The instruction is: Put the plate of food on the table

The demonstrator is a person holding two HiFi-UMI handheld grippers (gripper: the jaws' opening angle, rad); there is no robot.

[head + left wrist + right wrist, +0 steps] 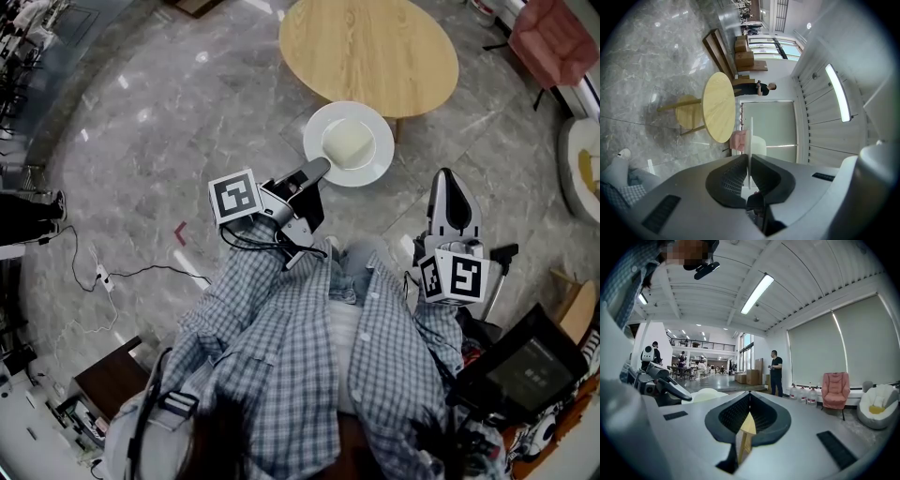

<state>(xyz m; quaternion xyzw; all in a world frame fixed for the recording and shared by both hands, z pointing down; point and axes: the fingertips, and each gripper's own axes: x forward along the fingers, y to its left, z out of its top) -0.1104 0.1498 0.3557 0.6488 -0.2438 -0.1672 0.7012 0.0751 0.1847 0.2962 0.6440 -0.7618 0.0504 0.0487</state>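
Note:
A white plate (pixel 348 142) with a pale yellow block of food hangs over the floor, just short of the round wooden table (pixel 367 52). My left gripper (pixel 317 169) is shut on the plate's near rim. In the left gripper view the plate (pixel 750 140) stands edge-on between the left gripper's (pixel 749 159) jaws, with the table (pixel 717 108) beyond it. My right gripper (pixel 448 176) is to the right of the plate, pointing forward, shut and holding nothing. The right gripper view shows the right gripper's (pixel 750 394) jaws closed, with the plate (pixel 707 394) at its left.
A pink armchair (pixel 555 39) stands at the far right and a white round seat (pixel 583 169) at the right edge. A person (pixel 776 372) stands by boxes, with water bottles (pixel 804 396) beside. A cable and power strip (pixel 103 277) lie on the floor at left.

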